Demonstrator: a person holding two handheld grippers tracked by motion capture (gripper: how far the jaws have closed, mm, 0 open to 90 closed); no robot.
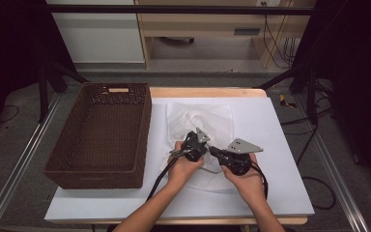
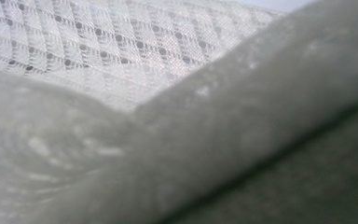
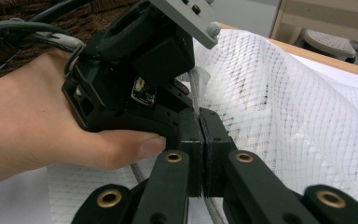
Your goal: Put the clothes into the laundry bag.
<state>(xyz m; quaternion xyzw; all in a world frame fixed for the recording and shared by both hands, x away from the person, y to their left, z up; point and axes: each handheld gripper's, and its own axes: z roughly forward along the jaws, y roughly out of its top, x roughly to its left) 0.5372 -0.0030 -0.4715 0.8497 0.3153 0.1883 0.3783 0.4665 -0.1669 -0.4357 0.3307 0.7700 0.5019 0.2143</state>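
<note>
A white mesh bag point(image 1: 200, 118) lies on the white-covered table point(image 1: 275, 159). Both grippers meet over its near part. My right gripper point(image 3: 200, 122) is shut on a thin grey cord point(image 3: 194, 86) that runs up from its jaws toward the bag's edge. In the high view the right gripper point(image 1: 212, 151) points left at the left gripper point(image 1: 196, 151). The left gripper point(image 3: 182, 93), held in a hand point(image 3: 37, 126), points down into the mesh bag point(image 3: 284, 107). Bunched folds of the mesh bag point(image 2: 121, 42) lie against its camera and hide its jaws.
A deep brown wicker basket point(image 1: 144, 126) stands on the table's left side, close beside the bag. Bare white cover extends to the right and toward the front edge. Black stands and cables flank the table, and wooden furniture stands beyond it.
</note>
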